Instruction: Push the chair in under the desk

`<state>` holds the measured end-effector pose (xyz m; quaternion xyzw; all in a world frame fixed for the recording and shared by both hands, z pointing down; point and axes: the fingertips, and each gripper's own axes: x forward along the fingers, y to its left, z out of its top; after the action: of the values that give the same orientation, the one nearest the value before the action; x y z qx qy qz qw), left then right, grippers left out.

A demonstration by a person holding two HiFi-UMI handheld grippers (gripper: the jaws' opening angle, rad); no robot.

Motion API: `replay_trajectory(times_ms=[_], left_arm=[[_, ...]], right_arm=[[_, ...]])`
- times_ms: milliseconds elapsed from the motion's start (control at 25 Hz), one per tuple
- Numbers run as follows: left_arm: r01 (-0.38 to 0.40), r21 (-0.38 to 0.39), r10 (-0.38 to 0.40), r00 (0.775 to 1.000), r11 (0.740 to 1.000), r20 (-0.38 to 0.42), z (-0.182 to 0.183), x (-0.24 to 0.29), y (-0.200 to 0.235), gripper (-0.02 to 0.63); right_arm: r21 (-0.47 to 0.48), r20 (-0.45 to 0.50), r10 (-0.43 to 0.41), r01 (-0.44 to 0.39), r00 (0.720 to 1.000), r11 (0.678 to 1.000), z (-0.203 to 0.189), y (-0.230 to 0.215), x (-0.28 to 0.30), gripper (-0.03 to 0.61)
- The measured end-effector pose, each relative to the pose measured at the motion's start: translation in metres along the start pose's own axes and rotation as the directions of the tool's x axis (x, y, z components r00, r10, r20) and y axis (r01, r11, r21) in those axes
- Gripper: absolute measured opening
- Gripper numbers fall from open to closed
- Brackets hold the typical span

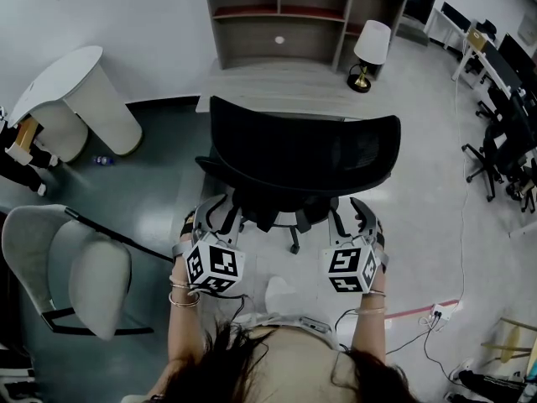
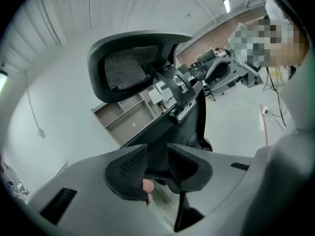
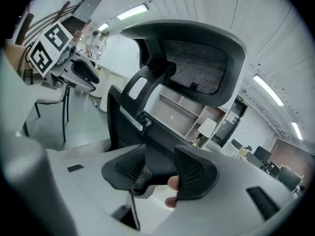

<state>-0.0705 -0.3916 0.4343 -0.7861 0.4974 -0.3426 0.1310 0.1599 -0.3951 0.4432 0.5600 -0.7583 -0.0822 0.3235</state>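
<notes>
The chair [image 1: 302,154] stands right ahead of both claws, between them and the table [image 1: 277,86] beyond. The left claw [image 2: 156,161] is clamped on the dark frame low at the chair's back. The right claw [image 3: 160,163] has the matching part of the frame between its jaws, which stand a little apart and do not plainly press on it. From above, the backrest's top overlaps the table's near edge, but how far the seat is under cannot be told. I judge the hold nearly set and the push itself hardly begun. What is left is to firm the right grip and roll the chair away from the claws, in under the table.
</notes>
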Motion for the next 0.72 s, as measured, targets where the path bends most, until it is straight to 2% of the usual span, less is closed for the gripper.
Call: replay_trajectory(times_ms=[720], left_arm=[[-0.018,-0.063,0.020,0.999,0.998,0.034,-0.002,-0.040,-0.013,0.066]], right_arm=[[0.042,0.005,-0.002,0.002,1.000,0.999,0.002,0.023,-0.033,0.140]])
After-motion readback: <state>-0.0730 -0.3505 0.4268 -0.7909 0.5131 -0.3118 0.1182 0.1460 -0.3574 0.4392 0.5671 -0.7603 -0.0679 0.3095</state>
